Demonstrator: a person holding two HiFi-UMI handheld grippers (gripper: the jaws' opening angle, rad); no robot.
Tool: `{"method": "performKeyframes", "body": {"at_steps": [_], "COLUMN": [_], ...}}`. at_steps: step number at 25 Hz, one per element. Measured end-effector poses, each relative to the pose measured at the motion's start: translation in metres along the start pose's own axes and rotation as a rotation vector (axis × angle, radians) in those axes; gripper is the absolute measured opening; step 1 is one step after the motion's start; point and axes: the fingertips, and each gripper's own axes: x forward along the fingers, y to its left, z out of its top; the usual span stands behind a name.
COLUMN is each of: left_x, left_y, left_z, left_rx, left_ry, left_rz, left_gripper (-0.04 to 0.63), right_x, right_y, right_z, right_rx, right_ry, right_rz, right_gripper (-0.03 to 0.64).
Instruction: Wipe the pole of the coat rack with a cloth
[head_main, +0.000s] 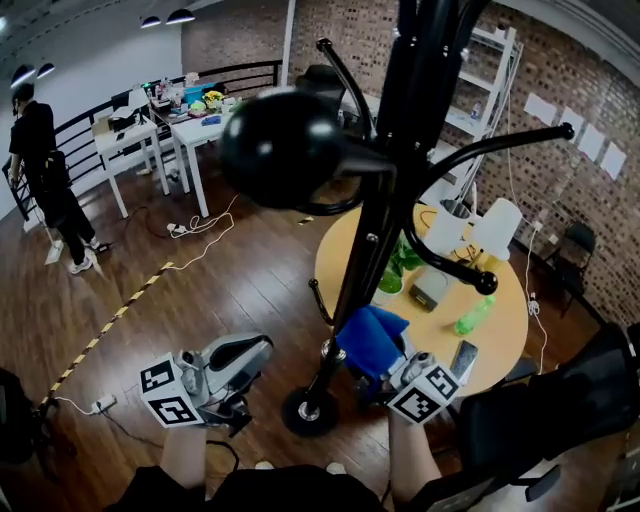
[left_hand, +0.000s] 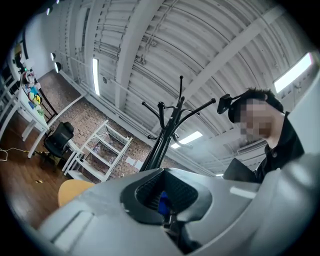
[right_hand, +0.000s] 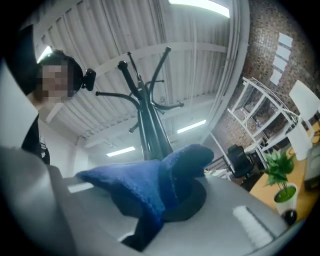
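The black coat rack pole (head_main: 365, 250) rises from its round base (head_main: 308, 411) in the middle of the head view, with curved hooks above. My right gripper (head_main: 385, 375) is shut on a blue cloth (head_main: 372, 338), which lies against the pole's right side low down, just above the base. In the right gripper view the cloth (right_hand: 145, 185) bulges over the jaws, and the pole (right_hand: 150, 135) stands right behind it. My left gripper (head_main: 260, 348) hangs left of the base, shut and holding nothing. The left gripper view looks up the pole (left_hand: 162, 145).
A round yellow table (head_main: 500, 335) stands close to the right of the rack, carrying a plant, a green bottle (head_main: 475, 315) and a phone (head_main: 463, 358). A black chair (head_main: 560, 410) is at lower right. A person (head_main: 45, 170) stands far left, near white tables (head_main: 190, 128).
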Motion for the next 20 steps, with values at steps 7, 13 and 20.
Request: {"method": "performKeyframes", "body": {"at_steps": [7, 13, 20], "left_x": [0.01, 0.015, 0.009], "left_y": [-0.004, -0.006, -0.01], "left_z": [-0.011, -0.012, -0.006], "left_rx": [-0.021, -0.006, 0.022], "left_ry": [0.051, 0.043, 0.013], "left_rz": [-0.009, 0.01, 0.017], "left_gripper": [-0.007, -0.007, -0.006], "right_x": [-0.043, -0.061, -0.023], "right_y": [-0.045, -0.07, -0.024], "right_z": [-0.117, -0.146, -0.046], "right_rx": [0.112, 0.172, 0.082], "right_ry": [0.152, 0.211, 0.066], "right_rz": [-0.153, -0.2, -0.091], "right_gripper": [0.021, 0.021, 0.021]}}
